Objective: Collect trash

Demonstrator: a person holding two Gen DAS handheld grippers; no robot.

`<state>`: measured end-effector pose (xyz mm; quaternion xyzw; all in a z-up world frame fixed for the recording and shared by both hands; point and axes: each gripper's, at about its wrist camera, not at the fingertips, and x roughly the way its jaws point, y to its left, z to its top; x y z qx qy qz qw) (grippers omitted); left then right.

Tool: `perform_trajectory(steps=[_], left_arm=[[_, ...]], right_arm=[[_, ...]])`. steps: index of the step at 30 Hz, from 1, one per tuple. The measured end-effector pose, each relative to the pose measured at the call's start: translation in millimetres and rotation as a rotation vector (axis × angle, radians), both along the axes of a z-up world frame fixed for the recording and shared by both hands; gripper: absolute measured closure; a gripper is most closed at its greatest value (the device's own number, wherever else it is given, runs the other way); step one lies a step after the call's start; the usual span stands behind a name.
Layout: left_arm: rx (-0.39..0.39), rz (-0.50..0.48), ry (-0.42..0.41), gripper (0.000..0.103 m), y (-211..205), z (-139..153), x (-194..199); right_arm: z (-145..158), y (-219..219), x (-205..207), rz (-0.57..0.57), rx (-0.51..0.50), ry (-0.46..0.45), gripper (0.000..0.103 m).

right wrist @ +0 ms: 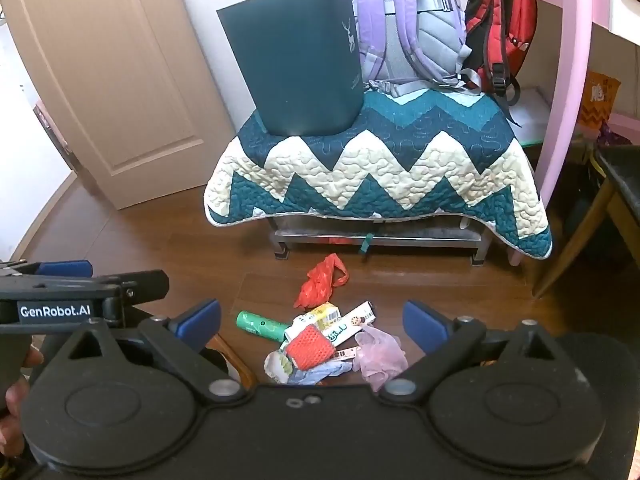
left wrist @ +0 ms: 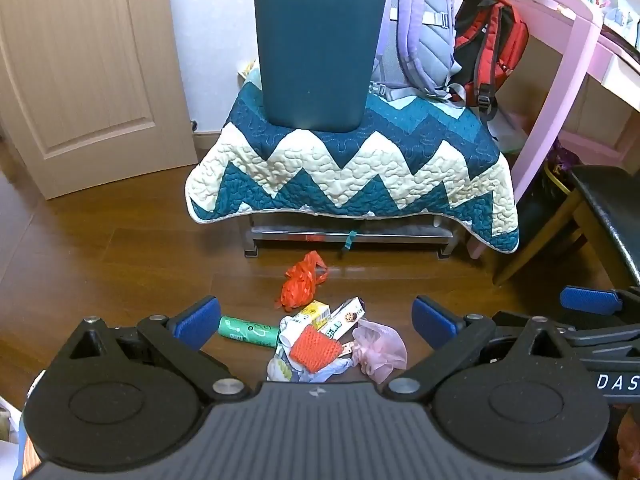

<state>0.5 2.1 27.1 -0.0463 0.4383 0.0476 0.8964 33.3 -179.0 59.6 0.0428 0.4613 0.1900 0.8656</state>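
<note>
A dark teal bin [left wrist: 316,48] [right wrist: 296,64] stands upright on a low bench draped with a zigzag quilt [left wrist: 352,176] [right wrist: 376,176]. Trash lies in a pile on the wooden floor before it: a crumpled red plastic bag [left wrist: 302,280] [right wrist: 322,280], a green roll [left wrist: 248,330] [right wrist: 260,324], small cartons [left wrist: 344,318] [right wrist: 348,324], an orange mesh piece [left wrist: 316,348] [right wrist: 310,346] and a pink net [left wrist: 380,350] [right wrist: 378,350]. My left gripper [left wrist: 316,322] hovers open above the pile, holding nothing. My right gripper [right wrist: 312,320] is open too, over the same pile.
A purple backpack [left wrist: 416,32] [right wrist: 408,24] and a red backpack [left wrist: 488,44] [right wrist: 500,24] lean on the quilted bench behind the bin. A pink desk [left wrist: 560,60] stands right, a dark stool [left wrist: 600,208] beside it, a wooden door [left wrist: 80,72] left.
</note>
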Motion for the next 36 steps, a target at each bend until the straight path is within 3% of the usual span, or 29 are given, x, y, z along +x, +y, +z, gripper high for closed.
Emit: perform_trajectory(steps=[21,36], left_arm=[[0.0,-0.022,-0.066,0.001,-2.6,-0.2,-15.2],[-0.002,-0.022,-0.071,0.001,-6.2,-0.7,-16.0]], right_arm=[[-1.1,-15.0,-10.9,-0.023,0.021,-0.068,0.006],[-1.6,-18.0,-12.8,-0.02,0.019,-0.08,0.007]])
